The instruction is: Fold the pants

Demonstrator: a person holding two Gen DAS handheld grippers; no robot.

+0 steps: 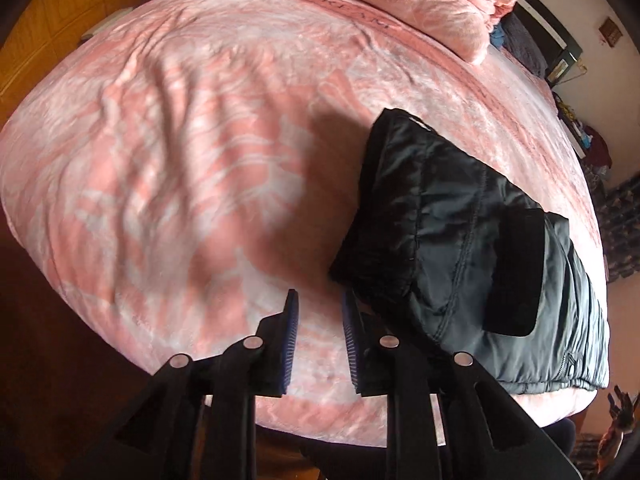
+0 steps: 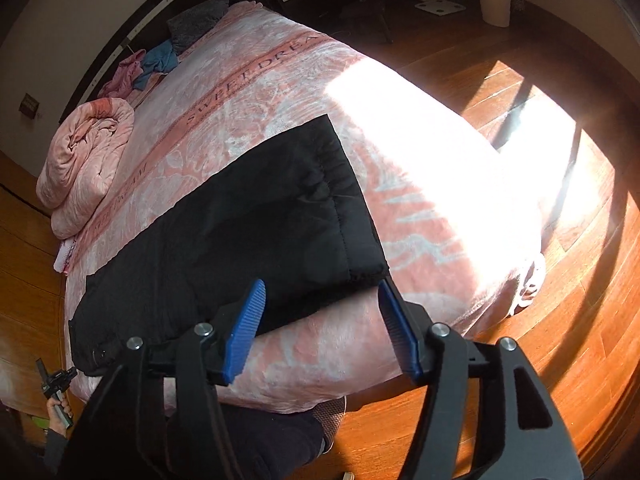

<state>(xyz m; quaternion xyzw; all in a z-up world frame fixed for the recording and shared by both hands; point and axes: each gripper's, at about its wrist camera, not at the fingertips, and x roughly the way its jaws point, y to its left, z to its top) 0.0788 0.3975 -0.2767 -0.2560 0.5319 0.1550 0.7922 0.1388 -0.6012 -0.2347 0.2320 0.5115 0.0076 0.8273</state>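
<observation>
Black padded pants point(image 1: 472, 240) lie folded flat on the pink bed cover point(image 1: 180, 160), at the right of the left wrist view. My left gripper point(image 1: 320, 300) is open and empty, just left of the pants' near corner, above the cover. In the right wrist view the pants point(image 2: 240, 232) stretch from lower left to the middle. My right gripper point(image 2: 322, 288) is open and empty, hovering at the pants' near edge by the cuff end. The left gripper also shows in the right wrist view point(image 2: 56, 380), small at the far left edge.
A rolled pink quilt point(image 2: 84, 160) lies at the far left of the bed, with loose clothes point(image 2: 140, 68) by the headboard. Wooden floor point(image 2: 560, 280) with bright sun patches lies to the right. A white bin point(image 2: 494, 2) stands at the back.
</observation>
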